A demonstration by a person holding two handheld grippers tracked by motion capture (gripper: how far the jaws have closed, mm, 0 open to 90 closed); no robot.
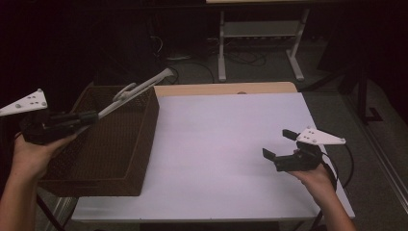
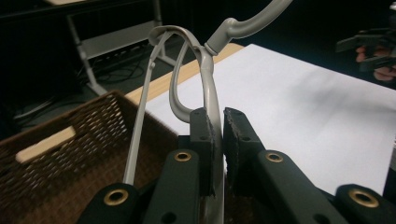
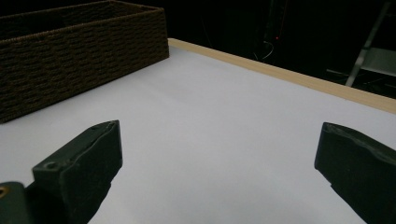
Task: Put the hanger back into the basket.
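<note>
Grey hanger [image 1: 136,90], hook end up-right, over basket [image 1: 103,144]

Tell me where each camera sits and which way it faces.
High view: above the person's side, looking forward and down on the table; both forearms enter below.
Left gripper view: on the left hand-held gripper, along jaws clamping a grey hanger above the basket.
Right gripper view: on the right hand-held gripper, jaws open.
All share the basket.

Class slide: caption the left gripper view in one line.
Left gripper clamps a grey hanger above the brown basket.
</note>
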